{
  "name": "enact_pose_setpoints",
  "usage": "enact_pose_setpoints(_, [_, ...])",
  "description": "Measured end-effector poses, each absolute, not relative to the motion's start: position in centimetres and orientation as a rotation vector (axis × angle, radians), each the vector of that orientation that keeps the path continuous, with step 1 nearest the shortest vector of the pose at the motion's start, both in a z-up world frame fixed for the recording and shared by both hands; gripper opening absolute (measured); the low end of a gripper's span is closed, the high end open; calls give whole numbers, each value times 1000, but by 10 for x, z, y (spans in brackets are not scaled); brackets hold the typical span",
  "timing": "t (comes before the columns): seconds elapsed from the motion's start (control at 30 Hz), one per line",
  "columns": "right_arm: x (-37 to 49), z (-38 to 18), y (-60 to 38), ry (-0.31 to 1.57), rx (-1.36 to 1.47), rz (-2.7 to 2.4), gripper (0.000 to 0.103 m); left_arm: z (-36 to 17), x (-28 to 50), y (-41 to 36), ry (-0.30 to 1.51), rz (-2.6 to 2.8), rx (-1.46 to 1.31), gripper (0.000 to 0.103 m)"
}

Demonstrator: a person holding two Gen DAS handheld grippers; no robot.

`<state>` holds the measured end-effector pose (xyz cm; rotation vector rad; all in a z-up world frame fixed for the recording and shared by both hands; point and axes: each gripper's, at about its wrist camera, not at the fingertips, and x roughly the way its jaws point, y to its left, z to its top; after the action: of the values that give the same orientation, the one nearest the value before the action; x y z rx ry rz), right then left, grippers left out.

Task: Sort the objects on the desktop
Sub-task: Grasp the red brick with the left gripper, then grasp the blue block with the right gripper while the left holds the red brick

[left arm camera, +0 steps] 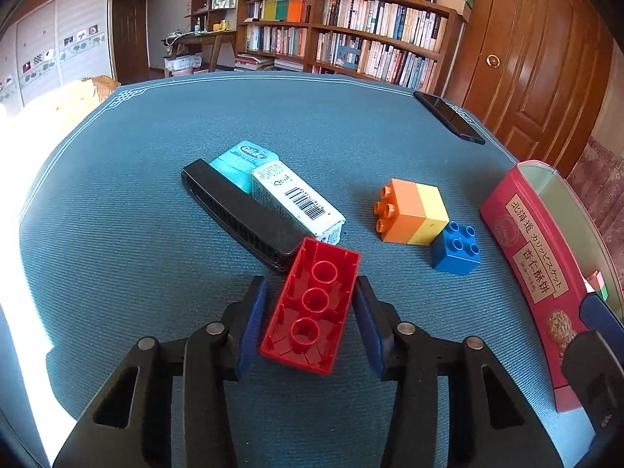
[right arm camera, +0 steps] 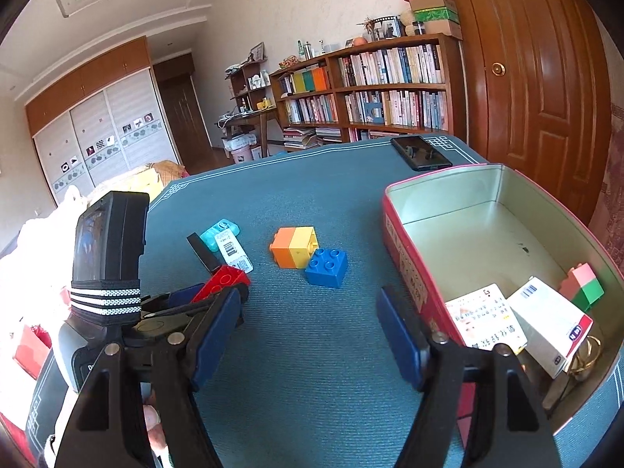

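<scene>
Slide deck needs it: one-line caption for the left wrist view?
Left tongs straddle an upturned red brick on the blue mat, pads not clearly gripping; red tin at right.

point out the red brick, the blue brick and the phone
red brick (left arm camera: 310, 306), left wrist view, middle tube of its hollow underside
blue brick (right arm camera: 327, 267), right wrist view, studded top face
phone (right arm camera: 421, 152), right wrist view, centre of its dark screen
</scene>
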<state>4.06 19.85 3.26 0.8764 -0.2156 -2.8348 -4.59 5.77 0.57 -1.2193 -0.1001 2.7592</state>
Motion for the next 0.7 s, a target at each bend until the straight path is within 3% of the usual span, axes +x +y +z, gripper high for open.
enact_pose_setpoints(0.07, [37, 28, 195, -189, 900, -2824, 67, 6, -44, 57, -95, 2771, -1217, 37])
enact_pose_setpoints(0.2, [27, 19, 190, -140, 965, -2814, 58, 6, -42, 53, -112, 2797, -1224, 36])
enact_pose_setpoints(0.7, [-33, -2, 178, -48, 1143, -2822, 56, 8, -33, 33, -228, 2833, -1218, 37])
